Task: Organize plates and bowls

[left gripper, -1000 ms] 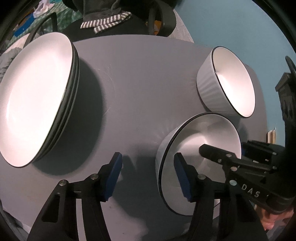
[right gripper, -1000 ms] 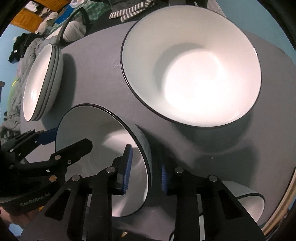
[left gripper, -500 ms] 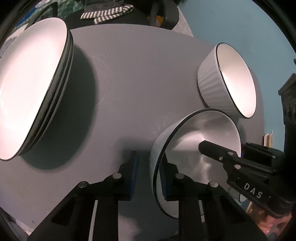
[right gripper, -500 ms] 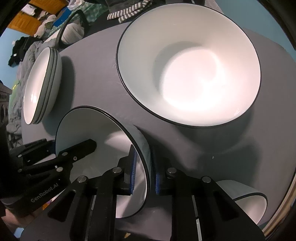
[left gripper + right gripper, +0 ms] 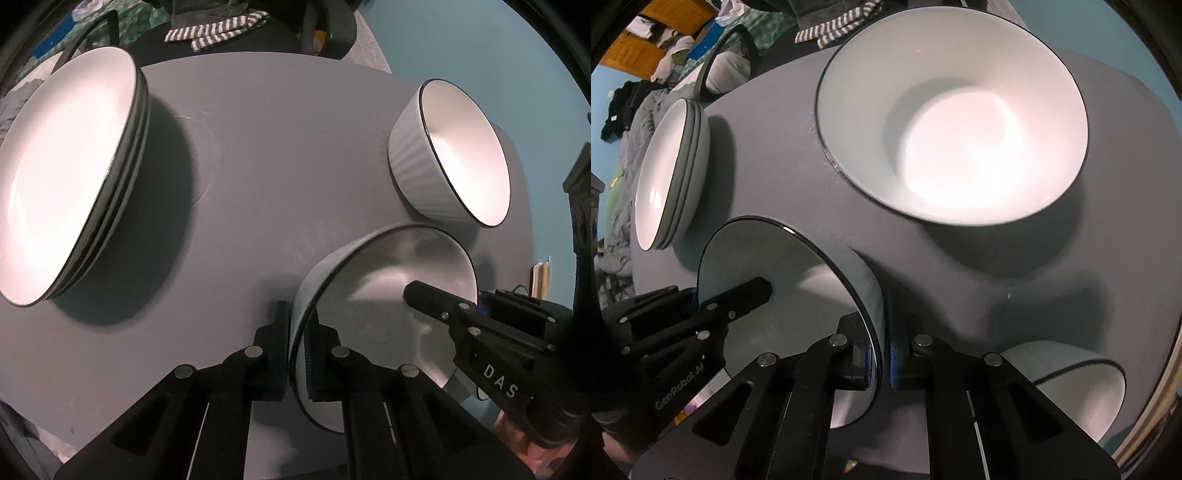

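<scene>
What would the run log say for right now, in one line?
left gripper: shut on bowl rim | right gripper: shut on opposite rim | plates: stacked

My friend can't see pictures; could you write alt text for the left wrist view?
Two black grippers pinch opposite rims of one white bowl on a grey table: the left gripper up close, the right gripper opposite. Stacked plates sit left, a ribbed bowl behind.

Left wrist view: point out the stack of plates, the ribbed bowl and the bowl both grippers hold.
stack of plates [image 5: 62, 184], left wrist view, top plate's white face.
ribbed bowl [image 5: 417, 158], left wrist view, ribbed outer wall.
held bowl [image 5: 373, 295], left wrist view, shaded inner surface.
</scene>
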`<control>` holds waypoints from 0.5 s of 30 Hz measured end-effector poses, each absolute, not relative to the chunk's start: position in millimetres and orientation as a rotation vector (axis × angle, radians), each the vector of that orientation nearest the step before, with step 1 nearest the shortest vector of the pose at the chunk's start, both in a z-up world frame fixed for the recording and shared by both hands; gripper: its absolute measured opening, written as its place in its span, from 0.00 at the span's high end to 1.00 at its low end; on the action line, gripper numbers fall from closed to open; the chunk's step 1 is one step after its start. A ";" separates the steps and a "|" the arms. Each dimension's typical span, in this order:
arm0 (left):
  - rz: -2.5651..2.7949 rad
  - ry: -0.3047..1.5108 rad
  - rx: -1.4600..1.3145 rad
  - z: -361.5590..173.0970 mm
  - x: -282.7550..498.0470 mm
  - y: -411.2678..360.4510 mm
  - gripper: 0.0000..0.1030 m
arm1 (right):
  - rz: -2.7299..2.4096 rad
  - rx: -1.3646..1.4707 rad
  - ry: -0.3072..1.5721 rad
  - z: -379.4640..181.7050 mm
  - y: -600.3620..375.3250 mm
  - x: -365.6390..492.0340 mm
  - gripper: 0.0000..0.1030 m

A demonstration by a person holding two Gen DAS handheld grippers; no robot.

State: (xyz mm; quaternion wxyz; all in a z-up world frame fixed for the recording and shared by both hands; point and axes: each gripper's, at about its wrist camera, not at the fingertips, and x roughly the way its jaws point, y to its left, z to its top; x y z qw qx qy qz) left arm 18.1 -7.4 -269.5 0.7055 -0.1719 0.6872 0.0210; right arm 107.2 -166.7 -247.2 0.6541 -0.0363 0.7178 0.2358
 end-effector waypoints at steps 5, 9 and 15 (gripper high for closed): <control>0.045 1.513 -0.380 -260.2 17.7 -5.2 0.94 | 0.538 -0.100 1.610 -235.4 -164.7 105.1 0.93; 0.038 1.502 -0.383 -249.0 17.5 -5.0 0.94 | 0.535 -0.091 1.606 -226.5 -163.3 106.2 0.93; 0.008 1.460 -0.373 -220.9 22.5 -8.6 0.94 | 0.528 -0.086 1.568 -201.2 -167.9 111.8 0.93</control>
